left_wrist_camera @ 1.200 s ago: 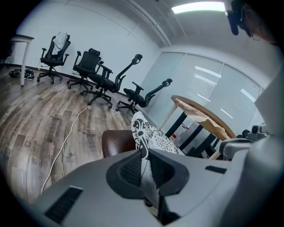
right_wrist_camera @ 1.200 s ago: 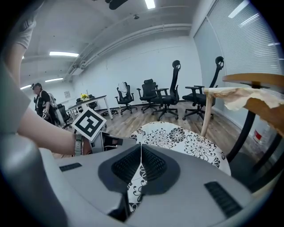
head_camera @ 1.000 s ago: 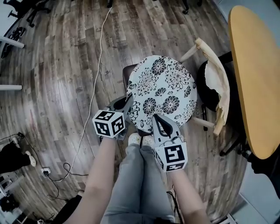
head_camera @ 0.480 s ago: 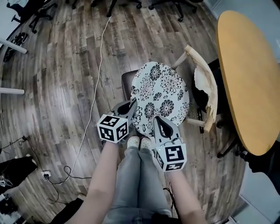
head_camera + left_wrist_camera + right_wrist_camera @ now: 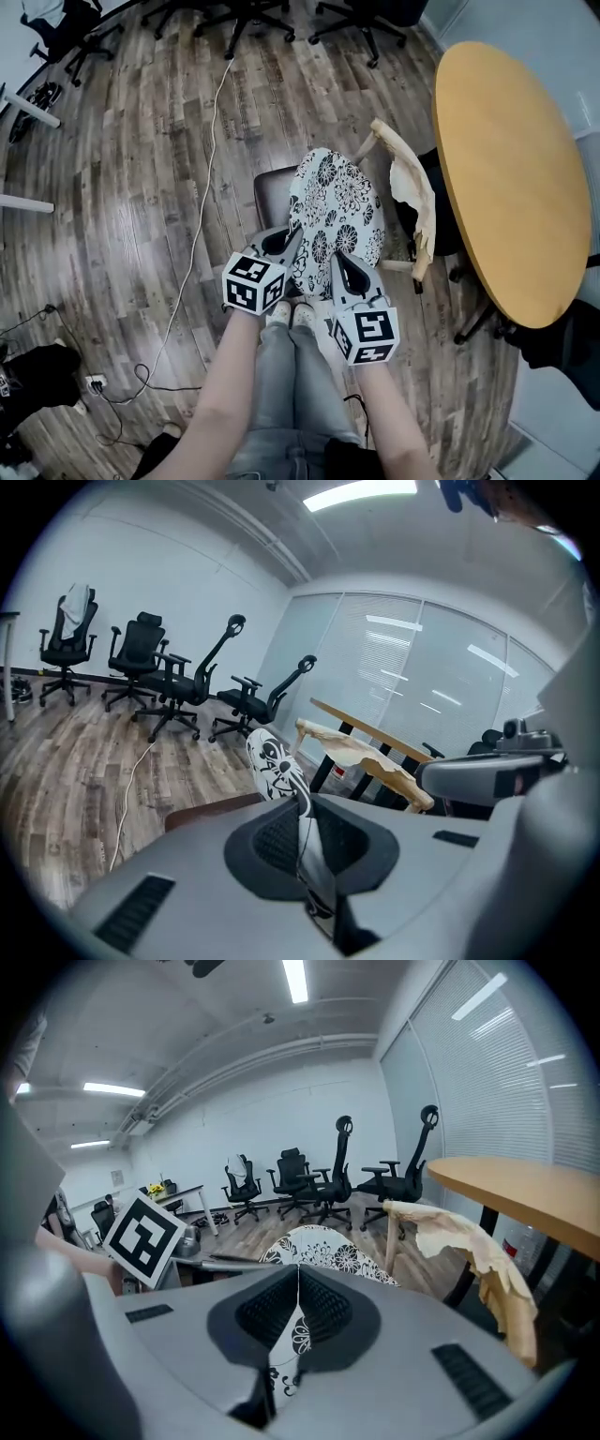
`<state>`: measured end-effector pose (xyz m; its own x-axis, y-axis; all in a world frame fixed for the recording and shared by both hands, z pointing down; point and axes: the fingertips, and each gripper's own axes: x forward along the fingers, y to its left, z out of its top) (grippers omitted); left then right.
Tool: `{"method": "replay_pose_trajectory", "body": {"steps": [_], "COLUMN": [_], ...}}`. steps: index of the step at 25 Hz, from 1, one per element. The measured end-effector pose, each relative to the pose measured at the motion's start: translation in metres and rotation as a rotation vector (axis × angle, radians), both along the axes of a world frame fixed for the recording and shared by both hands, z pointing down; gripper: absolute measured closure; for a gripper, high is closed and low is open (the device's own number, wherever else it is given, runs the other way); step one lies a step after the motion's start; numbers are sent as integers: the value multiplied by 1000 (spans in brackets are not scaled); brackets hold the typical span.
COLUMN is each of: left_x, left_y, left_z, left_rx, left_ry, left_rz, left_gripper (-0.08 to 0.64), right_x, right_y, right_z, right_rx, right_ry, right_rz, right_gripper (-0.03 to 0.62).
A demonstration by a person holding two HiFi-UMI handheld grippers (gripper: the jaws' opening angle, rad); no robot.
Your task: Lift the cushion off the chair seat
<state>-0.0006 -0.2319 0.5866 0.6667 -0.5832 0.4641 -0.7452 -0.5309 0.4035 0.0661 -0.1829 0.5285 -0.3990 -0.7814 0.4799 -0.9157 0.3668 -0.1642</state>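
Note:
The round cushion (image 5: 336, 214), white with black flowers, hangs tilted above the dark brown chair seat (image 5: 272, 192), its far edge raised toward me. My left gripper (image 5: 292, 240) is shut on the cushion's near left rim, and the cushion (image 5: 274, 764) shows edge-on between its pads in the left gripper view. My right gripper (image 5: 339, 261) is shut on the near right rim. The cushion (image 5: 323, 1243) spreads out beyond those pads in the right gripper view. The chair's worn, pale backrest (image 5: 408, 187) stands to the right of the cushion.
A round yellow table (image 5: 506, 169) fills the right side. A white cable (image 5: 202, 187) runs across the wooden floor on the left. Black office chairs (image 5: 178, 677) stand at the far end. The person's legs and shoes (image 5: 292, 314) are just below the grippers.
Both grippers have risen with the cushion held between them. The cushion has come up off the seat and tipped more steeply, and more of the brown seat shows at its left.

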Motion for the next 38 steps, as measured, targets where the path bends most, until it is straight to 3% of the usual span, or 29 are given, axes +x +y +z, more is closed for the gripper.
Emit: {"method": "replay_pose_trajectory", "body": {"steps": [11, 23, 33, 38], "left_x": [22, 31, 33, 37], "left_y": [8, 15, 21, 25], "left_z": [-66, -130, -176, -193], "left_rx": [128, 174, 222, 237], "left_ry": [-11, 33, -9, -38], "left_rz": [16, 6, 12, 41], "left_gripper": [546, 546, 546, 546], "right_x": [12, 12, 11, 17], "right_y": [-8, -4, 3, 4], "right_z": [-60, -116, -154, -173], "right_rx": [61, 124, 177, 194], "right_ry": [-2, -9, 34, 38], "right_rz": [-9, -41, -84, -61], "right_gripper": [566, 566, 566, 566]}}
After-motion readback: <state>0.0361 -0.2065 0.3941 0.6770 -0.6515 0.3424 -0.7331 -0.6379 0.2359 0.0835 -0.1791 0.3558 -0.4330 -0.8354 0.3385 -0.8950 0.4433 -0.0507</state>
